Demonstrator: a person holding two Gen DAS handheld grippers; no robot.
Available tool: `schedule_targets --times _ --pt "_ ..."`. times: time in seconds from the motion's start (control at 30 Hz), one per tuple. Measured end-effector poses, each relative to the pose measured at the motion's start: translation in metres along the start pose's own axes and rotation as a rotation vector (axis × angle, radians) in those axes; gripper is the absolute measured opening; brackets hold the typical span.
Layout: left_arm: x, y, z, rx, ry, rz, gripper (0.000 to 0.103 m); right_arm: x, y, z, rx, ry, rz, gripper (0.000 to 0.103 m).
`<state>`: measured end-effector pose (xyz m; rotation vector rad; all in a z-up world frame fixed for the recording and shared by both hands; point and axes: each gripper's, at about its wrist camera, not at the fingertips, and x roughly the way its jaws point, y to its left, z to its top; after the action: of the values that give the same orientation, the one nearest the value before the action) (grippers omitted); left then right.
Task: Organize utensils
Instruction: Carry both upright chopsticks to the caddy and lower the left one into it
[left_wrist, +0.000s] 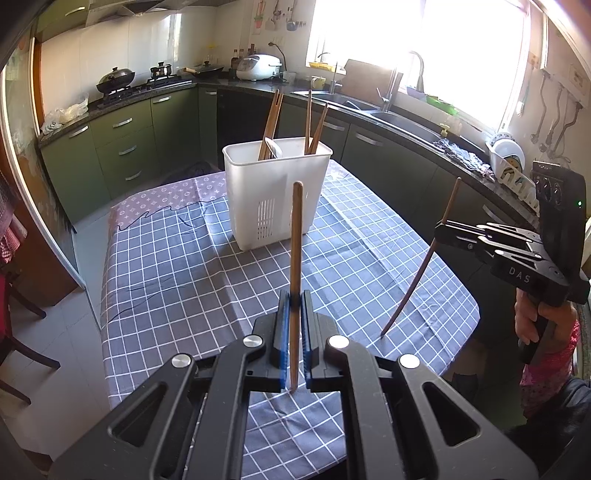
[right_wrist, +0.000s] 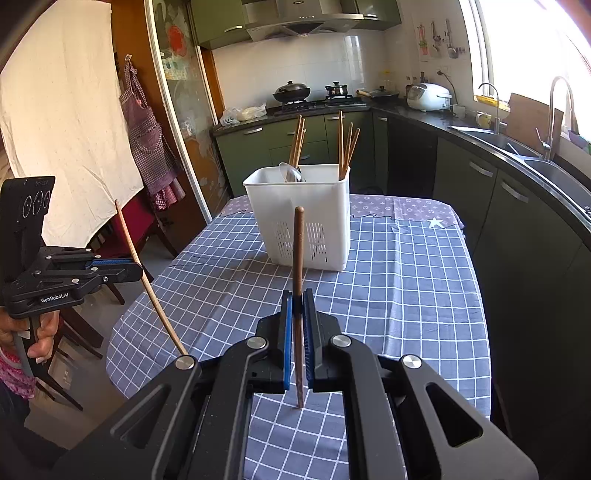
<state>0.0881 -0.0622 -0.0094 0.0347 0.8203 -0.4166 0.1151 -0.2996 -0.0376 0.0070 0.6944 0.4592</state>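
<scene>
A white utensil holder (left_wrist: 275, 192) stands on the checked tablecloth (left_wrist: 177, 266); it also shows in the right wrist view (right_wrist: 299, 218). It holds several wooden chopsticks (left_wrist: 271, 123) and a spoon (right_wrist: 290, 172). My left gripper (left_wrist: 294, 306) is shut on a light wooden chopstick (left_wrist: 296, 258), held upright in front of the holder. My right gripper (right_wrist: 297, 308) is shut on a darker chopstick (right_wrist: 297, 266), also upright. The right gripper also shows in the left wrist view (left_wrist: 439, 226), and the left gripper in the right wrist view (right_wrist: 138, 266).
The table's edges drop off left (left_wrist: 105, 280) and right (right_wrist: 480, 295). Dark green kitchen cabinets (left_wrist: 122, 144) and a sink counter (right_wrist: 517, 147) ring the table. Chairs (right_wrist: 110, 251) stand at the table's left side.
</scene>
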Motion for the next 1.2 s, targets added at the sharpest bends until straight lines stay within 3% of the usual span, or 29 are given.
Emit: schedule_targets --times 0.27,0.87,1.2 --pt "-0.014 0.004 0.03 -0.01 -0.031 -0.016 0.006 0.0 0.0 0.0 -0.007 0.004 0.002 0.006" --pt "-0.058 0.006 0.143 0.011 -0.226 0.036 0.006 0.003 -0.015 0.002 0.013 0.022 0.007 0.007" --pt "-0.032 0.014 0.206 0.008 -0.332 0.084 0.006 0.006 -0.021 0.001 0.024 0.03 0.031 0.007"
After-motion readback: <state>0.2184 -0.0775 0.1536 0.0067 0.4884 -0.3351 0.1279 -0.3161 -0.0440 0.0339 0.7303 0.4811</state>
